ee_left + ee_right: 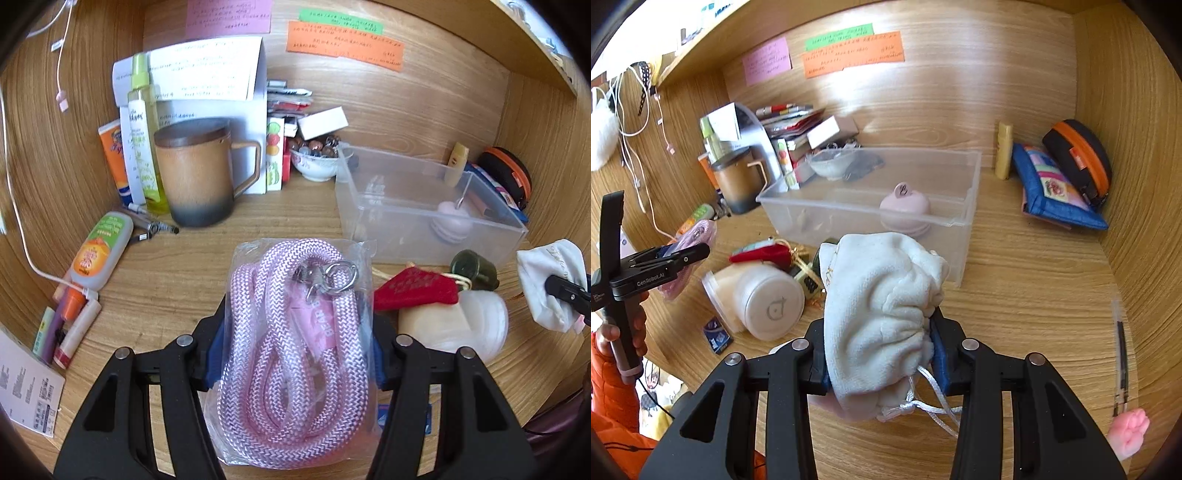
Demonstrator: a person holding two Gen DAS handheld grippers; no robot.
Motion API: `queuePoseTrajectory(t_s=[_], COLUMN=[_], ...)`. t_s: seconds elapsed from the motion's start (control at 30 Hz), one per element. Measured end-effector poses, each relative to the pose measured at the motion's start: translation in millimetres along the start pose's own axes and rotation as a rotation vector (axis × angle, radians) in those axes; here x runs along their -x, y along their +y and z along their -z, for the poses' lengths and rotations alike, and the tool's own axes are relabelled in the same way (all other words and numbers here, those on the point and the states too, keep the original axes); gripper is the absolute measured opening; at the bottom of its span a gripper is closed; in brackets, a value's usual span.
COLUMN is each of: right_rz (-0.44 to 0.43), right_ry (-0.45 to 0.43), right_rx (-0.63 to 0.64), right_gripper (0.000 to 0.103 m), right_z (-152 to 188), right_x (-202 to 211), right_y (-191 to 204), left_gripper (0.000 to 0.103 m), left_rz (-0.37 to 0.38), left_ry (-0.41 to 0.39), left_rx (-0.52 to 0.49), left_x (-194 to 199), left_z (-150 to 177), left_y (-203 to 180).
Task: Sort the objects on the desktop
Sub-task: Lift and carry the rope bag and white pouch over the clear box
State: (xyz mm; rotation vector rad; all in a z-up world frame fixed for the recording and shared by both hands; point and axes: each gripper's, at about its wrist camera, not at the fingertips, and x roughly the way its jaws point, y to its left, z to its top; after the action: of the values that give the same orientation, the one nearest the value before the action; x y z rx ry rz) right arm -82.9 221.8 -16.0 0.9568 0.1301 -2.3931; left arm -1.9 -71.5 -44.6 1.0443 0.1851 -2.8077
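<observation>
Left gripper [295, 354] pinches the bagged rope [295, 354]; right gripper [881, 350] clamps the white pouch [882, 306], bin [967, 236] at twelve o'clock.

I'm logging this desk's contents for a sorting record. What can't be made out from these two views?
- Contents of the white drawstring pouch: right wrist view, cloth closed around them.
- Writing on the orange note: both views, too small.
- Label in the pink rope bag: left wrist view, mostly covered by rope.
- Mug contents: lid on.
</observation>
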Motion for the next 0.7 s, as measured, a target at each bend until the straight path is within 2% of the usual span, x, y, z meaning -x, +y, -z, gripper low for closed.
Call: queuePoseTrajectory(t_s=[0.33,0.7], right_rz=[0.023,0.007], right_ry=[-0.041,-0.074], right_rx=[0.017,0.039], right_gripper=[0.036,0.036], right_z=[-17.6,-39.8], right_x=[7.0,3.0], right_y=[-4.9,-3.7], left_gripper=[0.060,0.060], left_rz=[0.056,0.113], left_ry=[-0.058,-0.103], left_rx=[-0.046,-0.102], left_x=[9.5,8.0], left_z=[-26.1,-53.0], left_y=[-23.8,-53.7])
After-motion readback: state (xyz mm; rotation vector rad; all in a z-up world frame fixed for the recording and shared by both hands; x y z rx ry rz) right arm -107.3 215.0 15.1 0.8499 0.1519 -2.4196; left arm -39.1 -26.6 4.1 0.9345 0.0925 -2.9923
